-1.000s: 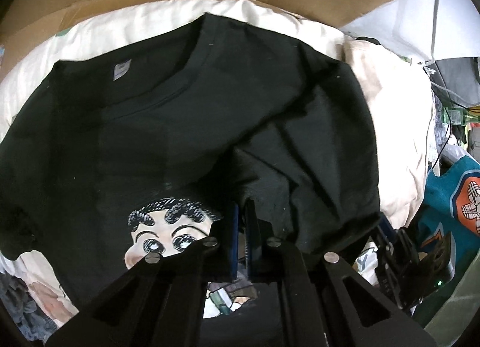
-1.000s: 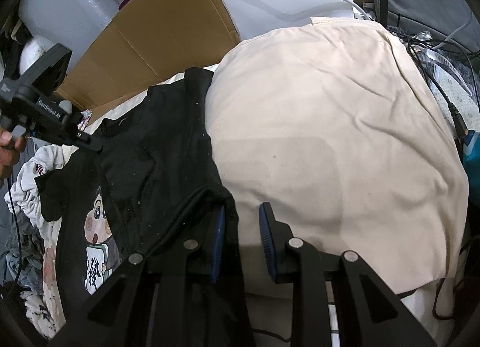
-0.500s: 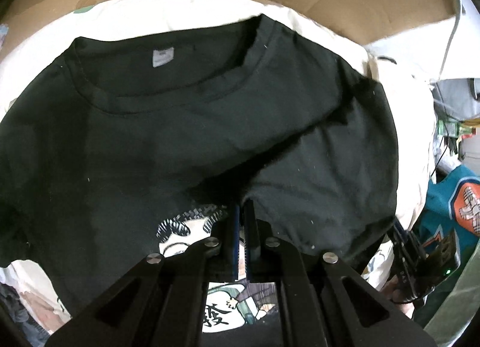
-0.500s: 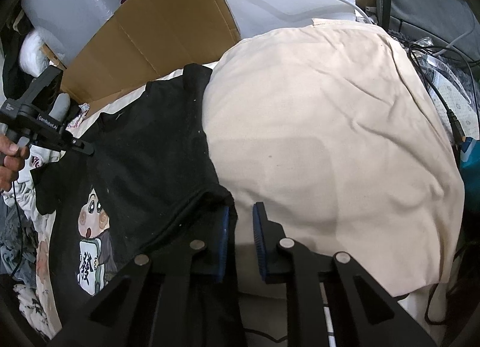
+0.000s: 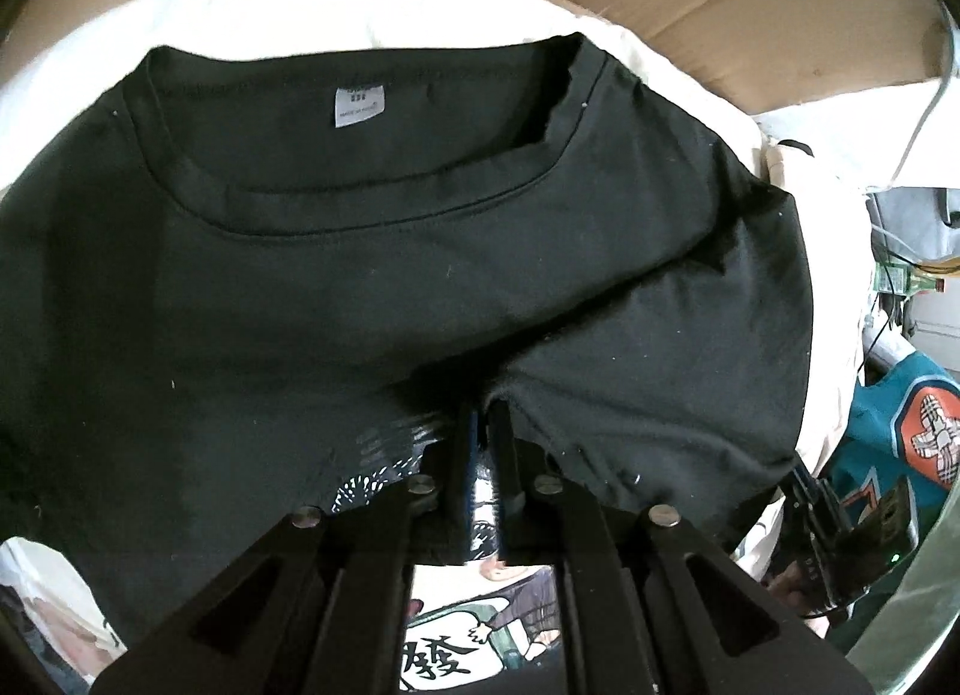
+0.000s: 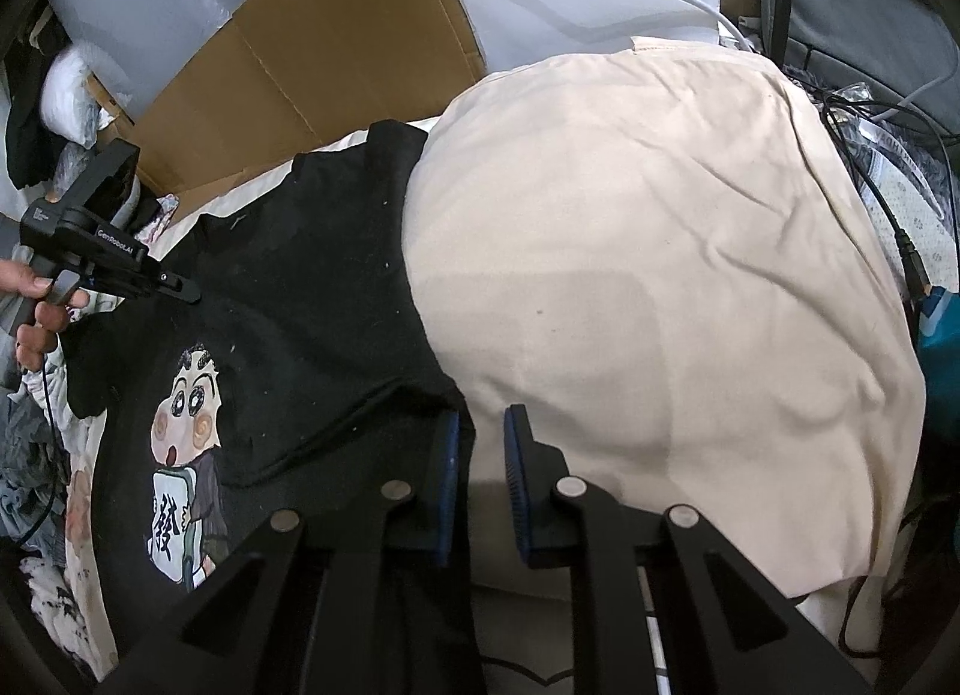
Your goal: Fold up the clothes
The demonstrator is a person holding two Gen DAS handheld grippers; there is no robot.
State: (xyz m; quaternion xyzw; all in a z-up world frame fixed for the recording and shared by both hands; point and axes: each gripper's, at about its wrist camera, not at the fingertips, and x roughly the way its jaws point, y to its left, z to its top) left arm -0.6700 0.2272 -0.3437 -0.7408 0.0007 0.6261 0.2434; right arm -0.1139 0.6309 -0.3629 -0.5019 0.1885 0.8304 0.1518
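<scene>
Black cartoon-print t-shirt (image 5: 372, 287) flat, front up, sleeve folded inward.

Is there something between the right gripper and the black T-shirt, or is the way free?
Nothing visible is in the way. The right gripper sits at the edge of the black T-shirt, beside the cream cloth. A gap shows between its pads, which have just been closing.

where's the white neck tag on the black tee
In the left wrist view the white neck tag sits upper left of centre, inside the back of the black t-shirt's collar, just below the white bedding.
</scene>
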